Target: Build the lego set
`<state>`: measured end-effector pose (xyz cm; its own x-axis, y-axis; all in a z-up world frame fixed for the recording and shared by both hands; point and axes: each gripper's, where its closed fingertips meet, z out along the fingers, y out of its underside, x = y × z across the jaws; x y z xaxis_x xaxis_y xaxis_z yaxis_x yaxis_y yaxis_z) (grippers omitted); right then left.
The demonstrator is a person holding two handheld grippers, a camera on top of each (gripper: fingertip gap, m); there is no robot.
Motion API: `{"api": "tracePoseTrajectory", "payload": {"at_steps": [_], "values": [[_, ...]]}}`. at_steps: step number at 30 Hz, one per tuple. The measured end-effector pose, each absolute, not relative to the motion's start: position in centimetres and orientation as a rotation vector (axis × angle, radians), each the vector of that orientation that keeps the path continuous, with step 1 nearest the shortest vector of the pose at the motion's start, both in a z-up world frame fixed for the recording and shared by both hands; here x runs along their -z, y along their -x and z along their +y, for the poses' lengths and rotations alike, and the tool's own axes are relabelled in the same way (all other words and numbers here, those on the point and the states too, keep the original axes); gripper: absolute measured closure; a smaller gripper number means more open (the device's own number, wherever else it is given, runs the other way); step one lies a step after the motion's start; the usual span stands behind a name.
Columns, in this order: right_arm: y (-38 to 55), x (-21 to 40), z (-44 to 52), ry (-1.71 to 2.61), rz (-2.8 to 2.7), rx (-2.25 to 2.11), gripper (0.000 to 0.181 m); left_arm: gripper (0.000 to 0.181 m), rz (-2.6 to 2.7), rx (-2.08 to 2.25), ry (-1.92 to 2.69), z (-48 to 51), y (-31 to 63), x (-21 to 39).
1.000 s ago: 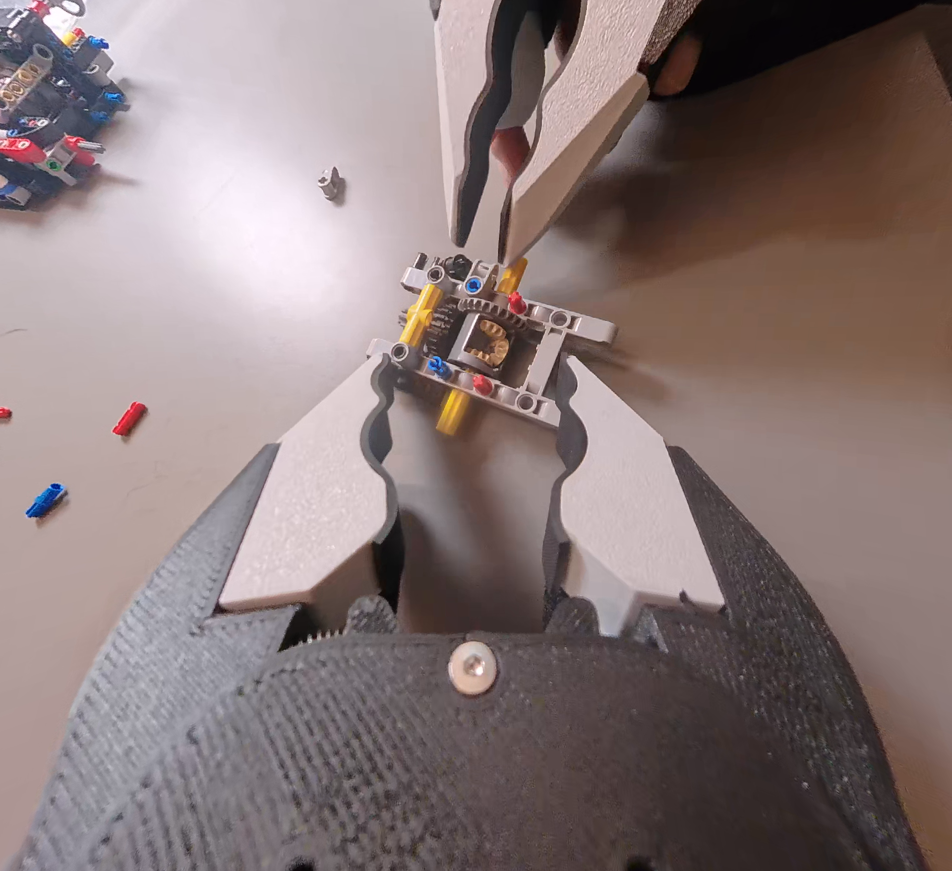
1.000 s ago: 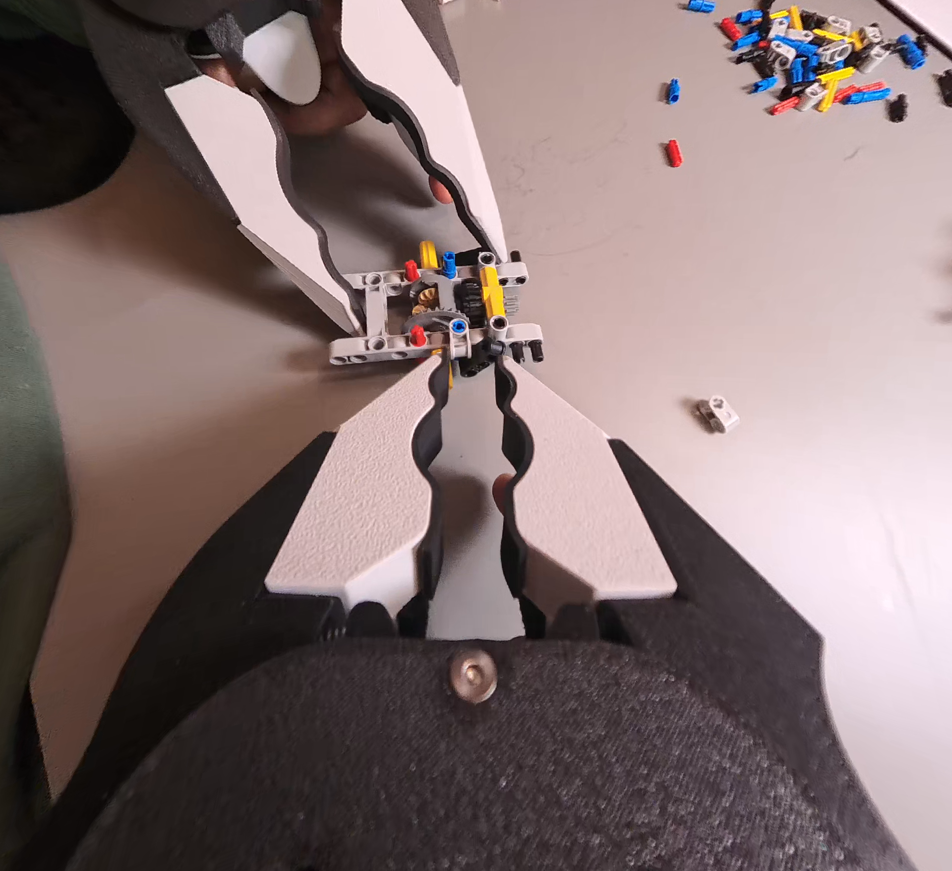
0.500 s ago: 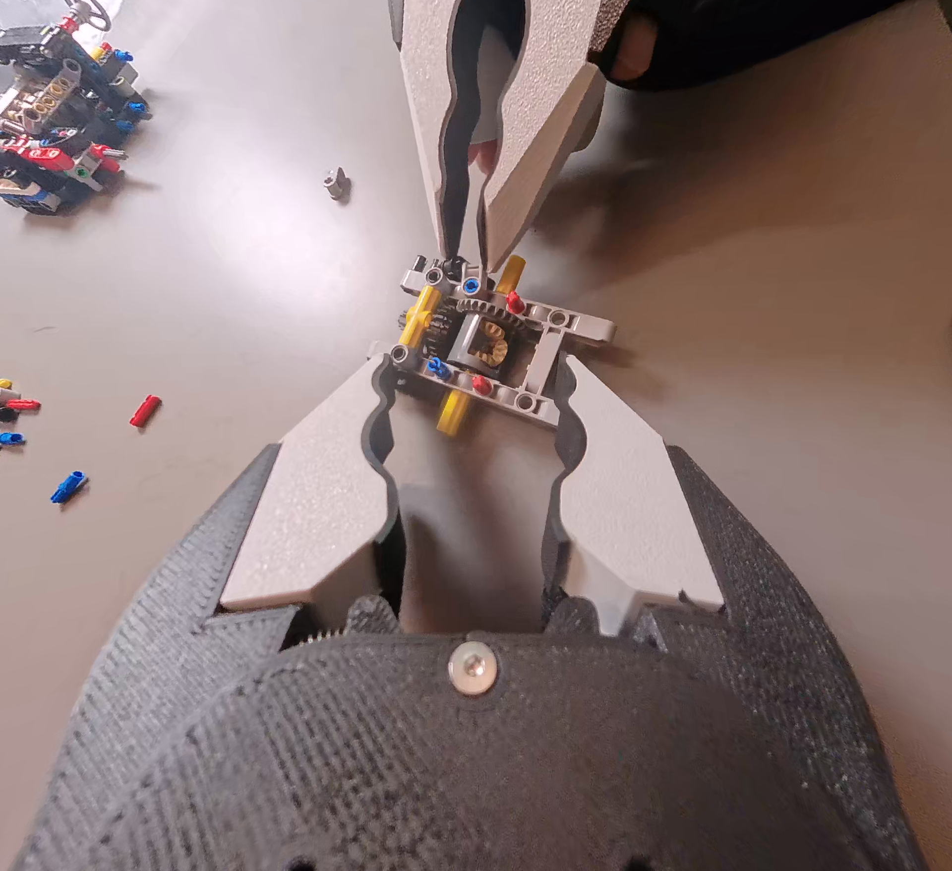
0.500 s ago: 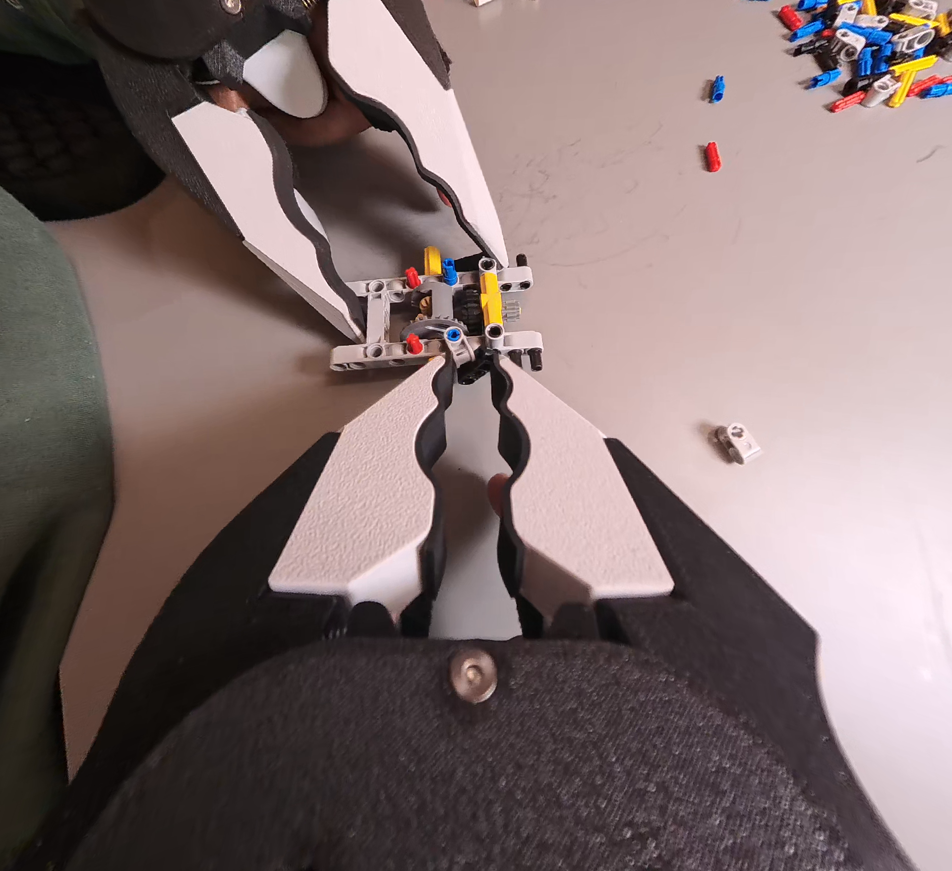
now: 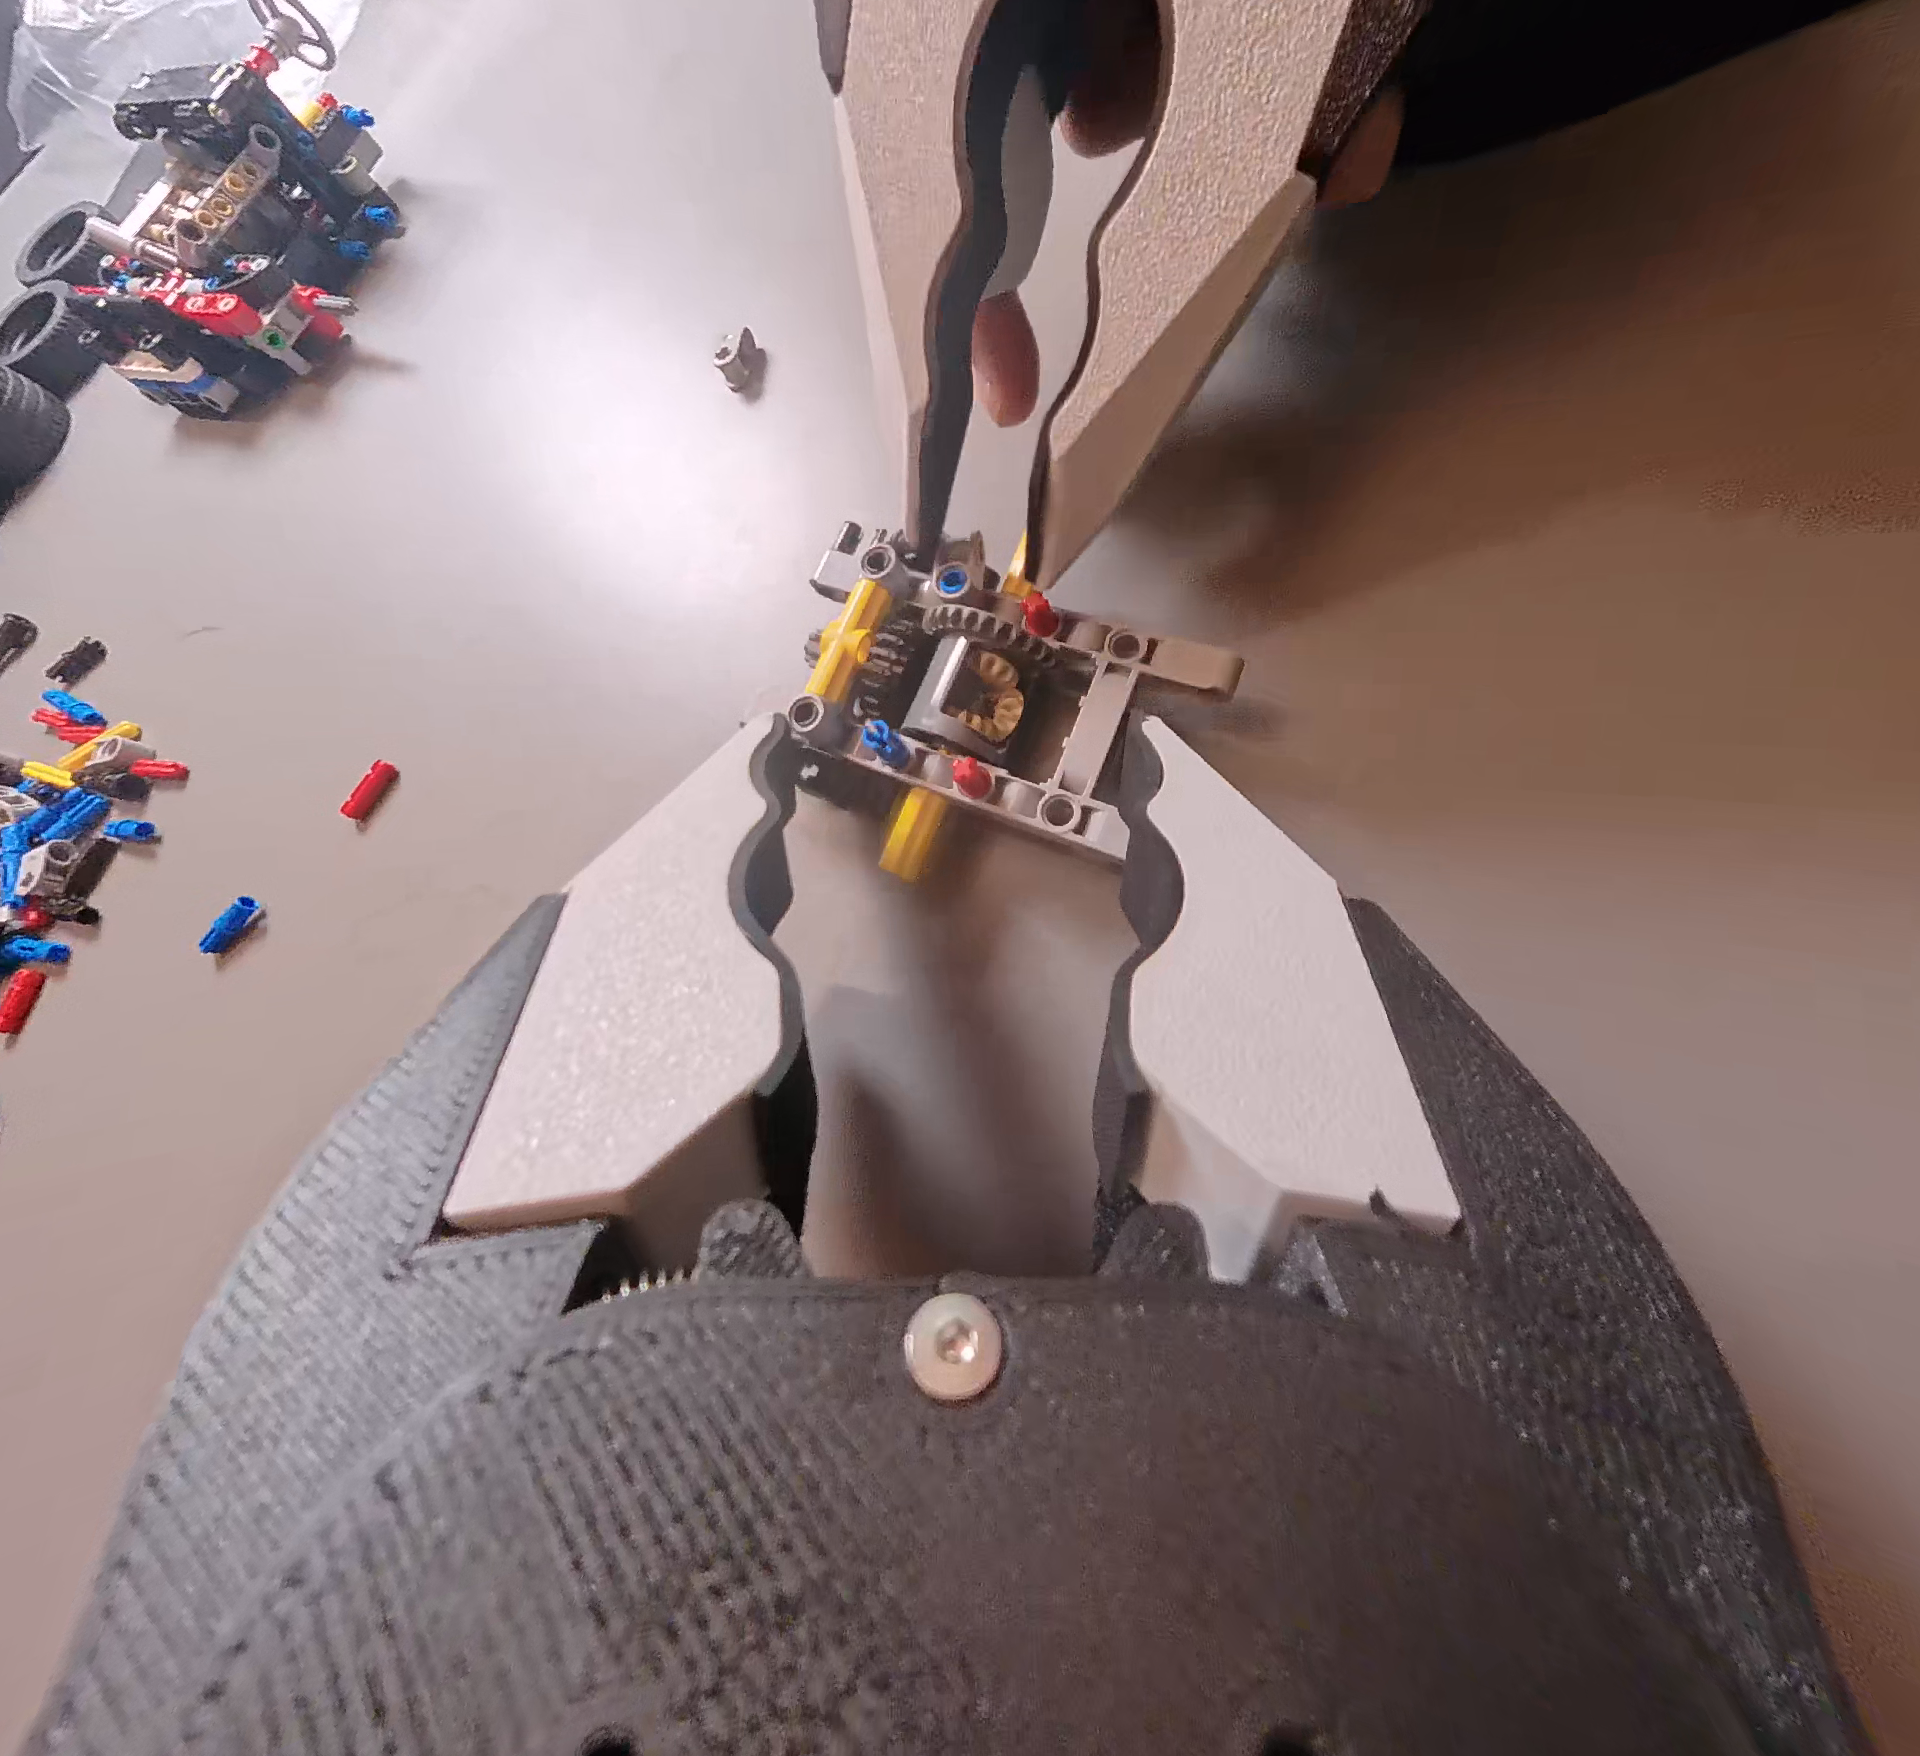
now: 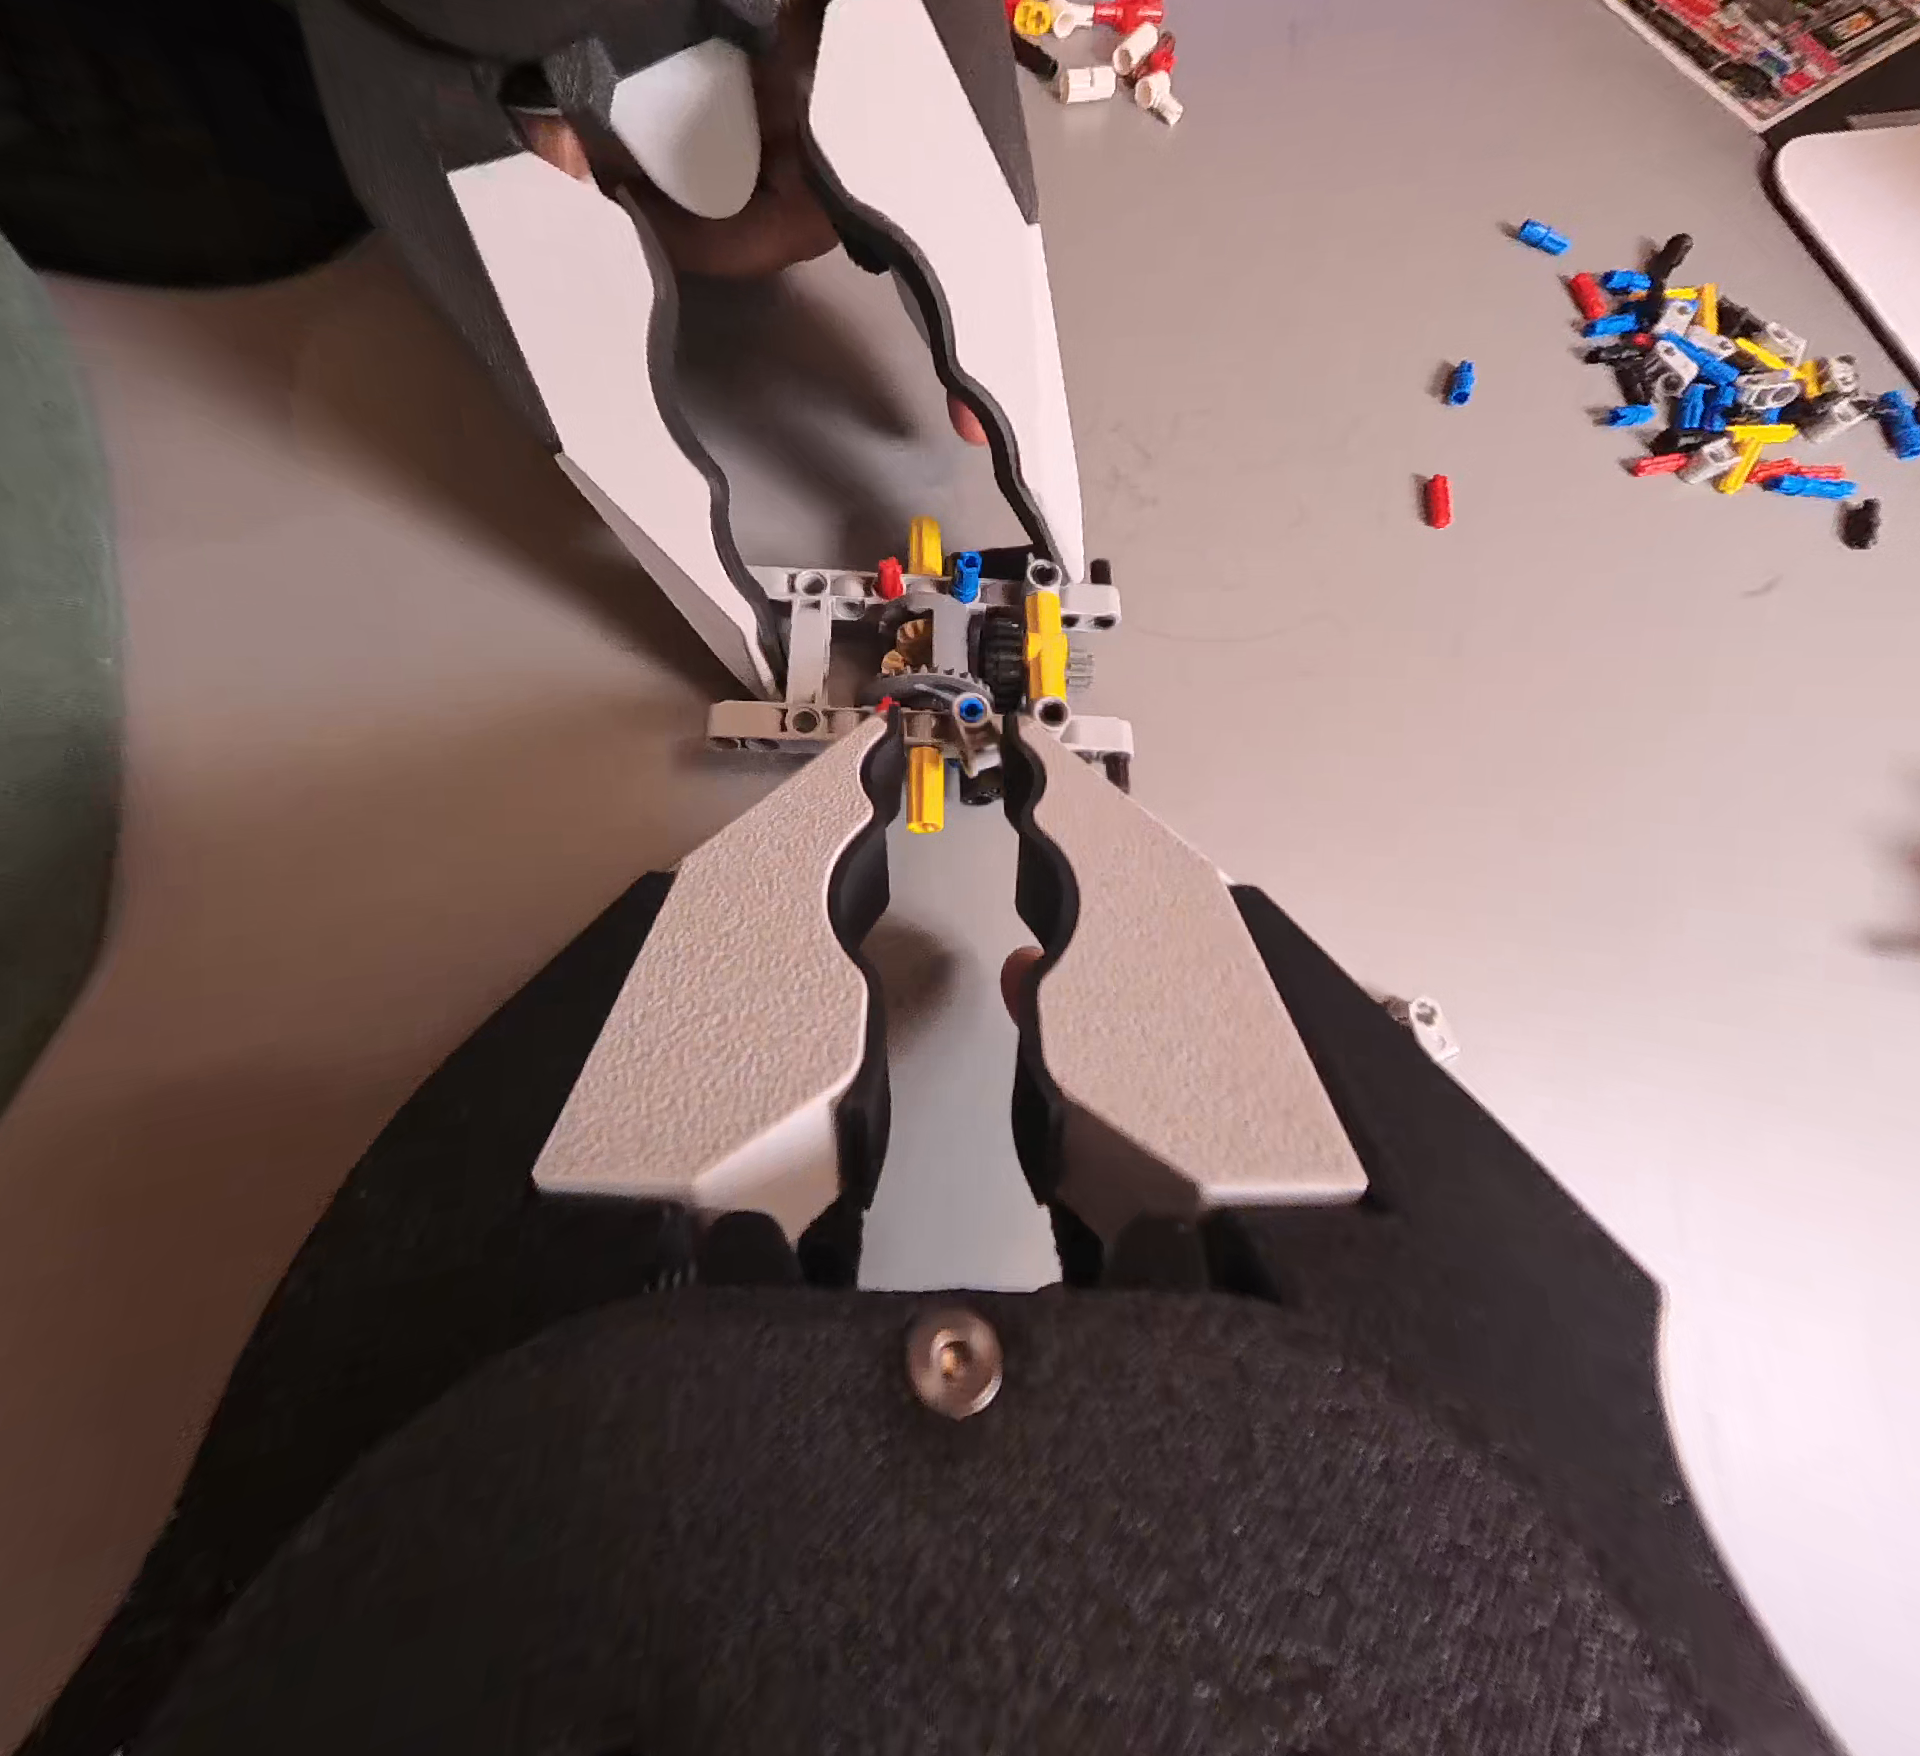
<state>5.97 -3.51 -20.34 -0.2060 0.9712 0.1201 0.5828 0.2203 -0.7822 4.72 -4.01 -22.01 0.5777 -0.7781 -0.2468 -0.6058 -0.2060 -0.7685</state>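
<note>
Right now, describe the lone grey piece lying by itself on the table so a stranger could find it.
Start at the gear frame held between the two hand-held grippers on the table. Look toward the half-built vehicle. Between them lies one small grey connector, alone; the other loose pieces are coloured pins or heaped.

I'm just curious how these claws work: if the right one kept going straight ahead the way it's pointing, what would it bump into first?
The right gripper would at once meet the small grey frame assembly; its tips already flank the yellow axle. Beyond stands the left gripper.
</note>
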Motion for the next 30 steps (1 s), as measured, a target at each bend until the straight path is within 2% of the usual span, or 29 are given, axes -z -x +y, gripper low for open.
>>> {"api": "tracePoseTrajectory", "payload": {"at_steps": [7, 17, 23, 30], "values": [[-5.76, 20.39, -2.91, 1.491, -1.88, -0.824, 0.173, 0.12, 1.1, 0.224, 1.917, -3.94, -4.62, 22.0], [-5.49, 20.43, -2.66, 1.652, -1.751, -0.823, 0.175, 0.12, 1.003, 0.228, 1.989, -3.91, -4.44, 22.2], [-5.64, 20.28, -2.94, 1.622, -1.772, -0.848, 0.176, 0.12, 1.009, 0.241, 1.986, -4.14, -4.6, 22.2], [-5.66, 20.07, -3.13, 1.442, -1.967, -0.788, 0.166, 0.12, 1.015, 0.253, 1.986, -4.22, -4.66, 22.21]]}}
